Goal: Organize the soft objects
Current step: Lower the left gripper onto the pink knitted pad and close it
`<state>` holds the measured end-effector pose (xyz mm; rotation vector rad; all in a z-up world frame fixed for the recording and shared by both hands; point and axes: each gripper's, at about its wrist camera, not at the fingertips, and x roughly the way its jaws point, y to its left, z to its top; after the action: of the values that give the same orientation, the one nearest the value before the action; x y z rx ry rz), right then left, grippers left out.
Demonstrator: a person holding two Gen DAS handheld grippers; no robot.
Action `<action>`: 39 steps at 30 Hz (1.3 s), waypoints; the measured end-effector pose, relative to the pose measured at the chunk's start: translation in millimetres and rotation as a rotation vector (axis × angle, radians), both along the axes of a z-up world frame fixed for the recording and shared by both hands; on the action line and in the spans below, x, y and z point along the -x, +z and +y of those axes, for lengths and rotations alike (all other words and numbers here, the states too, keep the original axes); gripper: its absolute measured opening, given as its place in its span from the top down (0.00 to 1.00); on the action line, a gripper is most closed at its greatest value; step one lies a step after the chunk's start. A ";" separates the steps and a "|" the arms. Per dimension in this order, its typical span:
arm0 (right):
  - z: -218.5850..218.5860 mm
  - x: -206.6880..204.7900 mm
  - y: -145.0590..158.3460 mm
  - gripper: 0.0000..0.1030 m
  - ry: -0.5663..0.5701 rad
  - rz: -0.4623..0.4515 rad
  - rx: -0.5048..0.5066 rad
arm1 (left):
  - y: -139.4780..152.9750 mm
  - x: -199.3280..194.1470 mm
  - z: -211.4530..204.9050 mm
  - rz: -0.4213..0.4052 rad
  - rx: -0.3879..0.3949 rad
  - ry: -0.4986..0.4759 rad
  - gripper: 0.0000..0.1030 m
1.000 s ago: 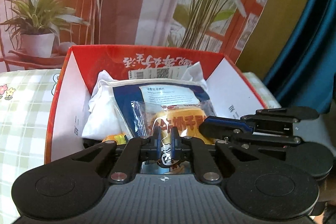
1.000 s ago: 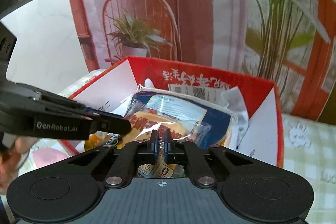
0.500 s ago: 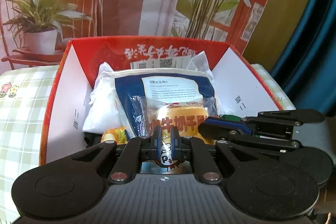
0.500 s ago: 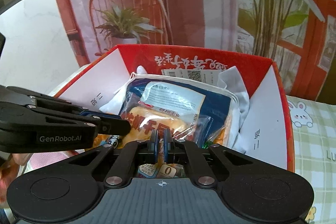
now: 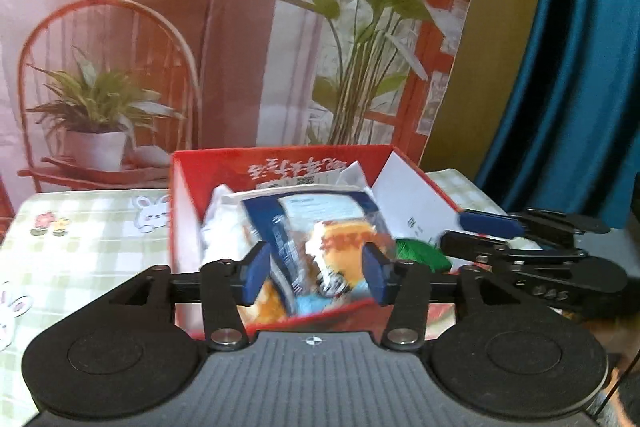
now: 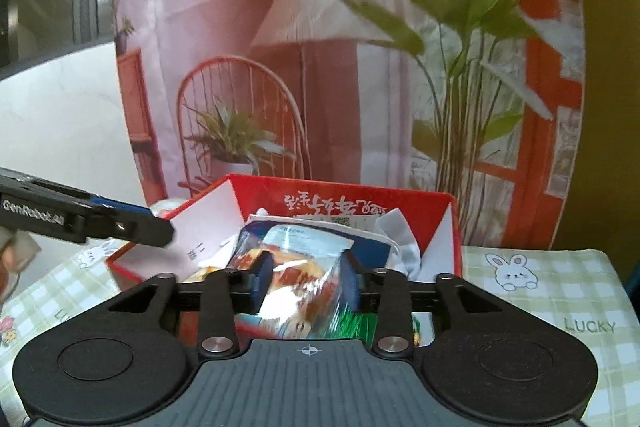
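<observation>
Now both claws stand spread apart over the near edge of the red box (image 5: 208,163), neither pinching anything: the left gripper (image 5: 316,273) and the right gripper (image 6: 306,277) each frame the orange snack packet (image 5: 340,247) lying inside the box, on top of a blue-and-white bag (image 5: 316,203) (its print is blurred). White cloth (image 6: 404,247) bunches against the box's far wall, something green (image 5: 420,251) shows toward its right side, and the box rests on a checked tablecloth (image 6: 540,287).
</observation>
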<state>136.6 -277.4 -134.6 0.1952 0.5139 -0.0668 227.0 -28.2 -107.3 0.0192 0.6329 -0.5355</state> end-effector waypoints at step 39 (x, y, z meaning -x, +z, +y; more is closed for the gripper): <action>42.4 46.7 -119.7 0.69 -0.038 0.270 -0.086 | -138.0 35.6 50.9 0.221 -0.065 0.207 0.70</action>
<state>89.9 -235.0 -254.3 0.2817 0.7828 -0.1093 191.4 22.6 -245.2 -0.0449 0.8571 -0.3185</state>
